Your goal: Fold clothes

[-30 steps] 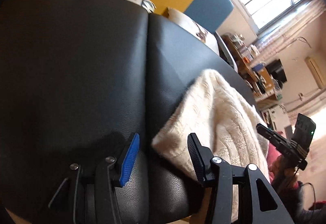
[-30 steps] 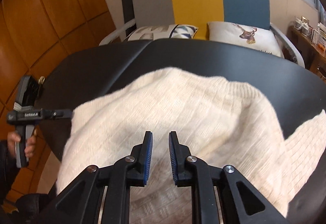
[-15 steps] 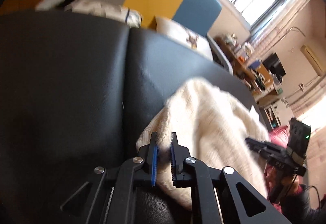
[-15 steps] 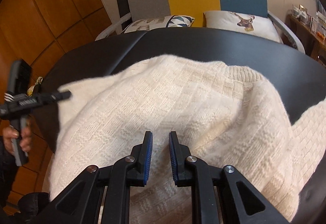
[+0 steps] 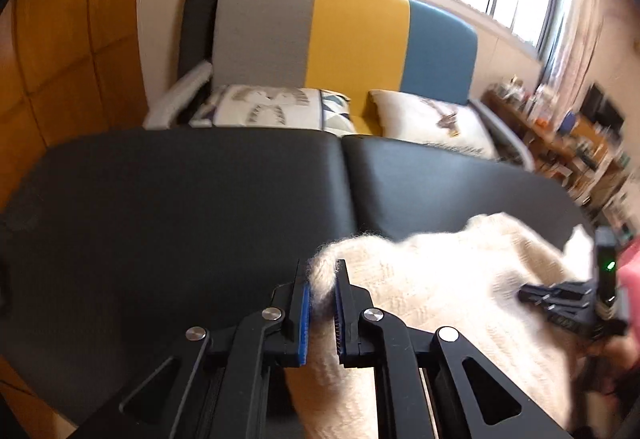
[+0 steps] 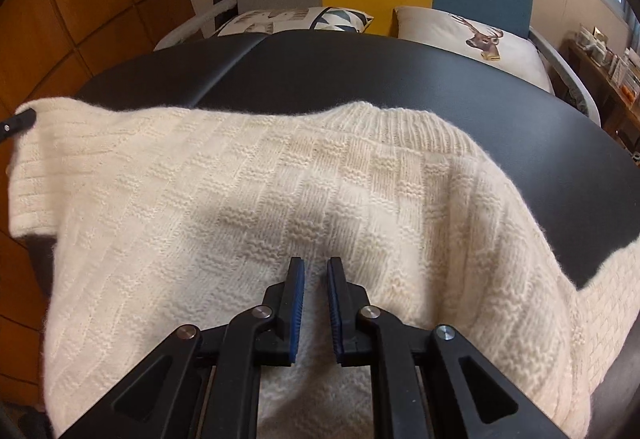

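A cream knitted sweater (image 6: 280, 179) lies spread over the black padded table (image 6: 440, 79), its ribbed collar toward the far side. My left gripper (image 5: 320, 267) is shut on a fuzzy corner of the sweater (image 5: 440, 279) and holds it a little above the table. In the right wrist view that gripper's tip (image 6: 18, 121) shows at the sweater's far left corner. My right gripper (image 6: 316, 267) points down at the sweater's near part; its jaws are closing, with knit fabric pinched in the narrow gap. It also shows in the left wrist view (image 5: 528, 295), held by a hand.
A sofa (image 5: 360, 43) with a grey, yellow and blue back stands behind the table, with two printed cushions (image 6: 472, 35) on it. Wooden panelling (image 5: 60, 39) fills the left. Cluttered shelves (image 5: 580, 143) stand at the right under a bright window.
My left gripper shut on the sweater's corner, then rose with it and turned toward the sofa. My right gripper moved over the sweater, which now lies spread wider.
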A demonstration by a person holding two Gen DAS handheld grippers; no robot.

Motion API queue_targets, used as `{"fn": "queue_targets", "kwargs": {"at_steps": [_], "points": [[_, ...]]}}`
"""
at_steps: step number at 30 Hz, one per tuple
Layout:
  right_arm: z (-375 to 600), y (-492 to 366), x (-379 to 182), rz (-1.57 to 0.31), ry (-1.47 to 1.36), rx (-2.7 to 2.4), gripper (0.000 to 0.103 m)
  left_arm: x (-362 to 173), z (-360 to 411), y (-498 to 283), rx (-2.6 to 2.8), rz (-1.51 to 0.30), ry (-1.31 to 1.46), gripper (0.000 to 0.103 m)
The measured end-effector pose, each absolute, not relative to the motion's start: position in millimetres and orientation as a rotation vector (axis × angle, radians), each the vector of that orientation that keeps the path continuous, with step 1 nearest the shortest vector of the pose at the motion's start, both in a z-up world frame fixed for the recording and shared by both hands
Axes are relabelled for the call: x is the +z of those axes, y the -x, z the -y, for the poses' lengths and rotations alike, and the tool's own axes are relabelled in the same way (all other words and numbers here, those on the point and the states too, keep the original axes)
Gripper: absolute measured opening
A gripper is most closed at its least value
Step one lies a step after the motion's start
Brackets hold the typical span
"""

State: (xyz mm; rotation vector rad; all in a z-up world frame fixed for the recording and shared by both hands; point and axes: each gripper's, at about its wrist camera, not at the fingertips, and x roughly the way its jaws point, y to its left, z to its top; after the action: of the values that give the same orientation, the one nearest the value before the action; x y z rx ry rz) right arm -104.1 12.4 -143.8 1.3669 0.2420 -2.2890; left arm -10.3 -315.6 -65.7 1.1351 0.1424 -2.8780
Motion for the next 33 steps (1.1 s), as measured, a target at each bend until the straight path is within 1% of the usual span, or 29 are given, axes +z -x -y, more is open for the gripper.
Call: {"fn": "queue_targets", "kwargs": {"at_steps": [4, 6, 9, 12, 16, 17, 18, 19, 20, 23, 25, 26, 28, 33], "points": [[0.9, 118.1, -147.7, -0.262, -1.37, -2.293, 0.011, -65.3, 317.3, 24.9, -2.774, -0.015, -1.164, 0.013], [6.2, 126.3, -146.8, -0.255, -1.371, -2.296, 0.011, -72.4, 330.1, 35.5, -2.705, -0.061, -1.22, 0.02], [8.4, 132.1, -139.3, -0.228, -1.354, -2.278, 0.011, -78.6, 346.5, 37.0, -2.665, -0.165, -1.257, 0.02], [-6.1, 120.5, -115.7, -0.134, -1.272, -2.252, 0.011, -76.6, 358.7, 19.7, -2.629, -0.232, -1.258, 0.02], [-41.0, 87.5, -80.5, -0.012, -1.151, -2.197, 0.011, -77.9, 359.4, -29.5, -2.675, -0.474, -1.31, 0.022], [-52.3, 76.4, -74.6, 0.019, -1.134, -2.179, 0.011, -80.8, 353.0, -41.5, -2.708, -0.55, -1.345, 0.025], [-64.9, 66.0, -70.0, 0.047, -1.123, -2.157, 0.011, -83.6, 346.6, -53.3, -2.739, -0.629, -1.38, 0.031], [-80.3, 55.5, -67.2, 0.079, -1.122, -2.124, 0.014, -91.2, 333.9, -67.8, -2.787, -0.703, -1.44, 0.034], [-96.1, 45.5, -67.0, 0.106, -1.134, -2.102, 0.018, -98.3, 323.5, -76.2, -2.802, -0.74, -1.49, 0.038], [-132.6, 20.6, -74.9, 0.138, -1.208, -2.066, 0.02, -126.4, 291.5, -96.6, -2.811, -0.87, -1.658, 0.038], [-156.9, 5.9, -85.6, 0.132, -1.253, -2.066, 0.02, -142.1, 282.5, -102.5, -2.774, -0.923, -1.715, 0.038], [-169.8, 3.6, -93.0, 0.158, -1.279, -2.062, 0.021, -151.6, 279.1, -105.1, -2.748, -0.962, -1.744, 0.038], [-185.8, -0.5, -108.5, 0.205, -1.32, -2.056, 0.021, -162.2, 273.7, -110.0, -2.704, -0.983, -1.77, 0.04], [-195.0, 2.4, -139.2, 0.317, -1.332, -2.054, 0.022, -172.5, 260.4, -117.0, -2.689, -1.037, -1.782, 0.05]]}}
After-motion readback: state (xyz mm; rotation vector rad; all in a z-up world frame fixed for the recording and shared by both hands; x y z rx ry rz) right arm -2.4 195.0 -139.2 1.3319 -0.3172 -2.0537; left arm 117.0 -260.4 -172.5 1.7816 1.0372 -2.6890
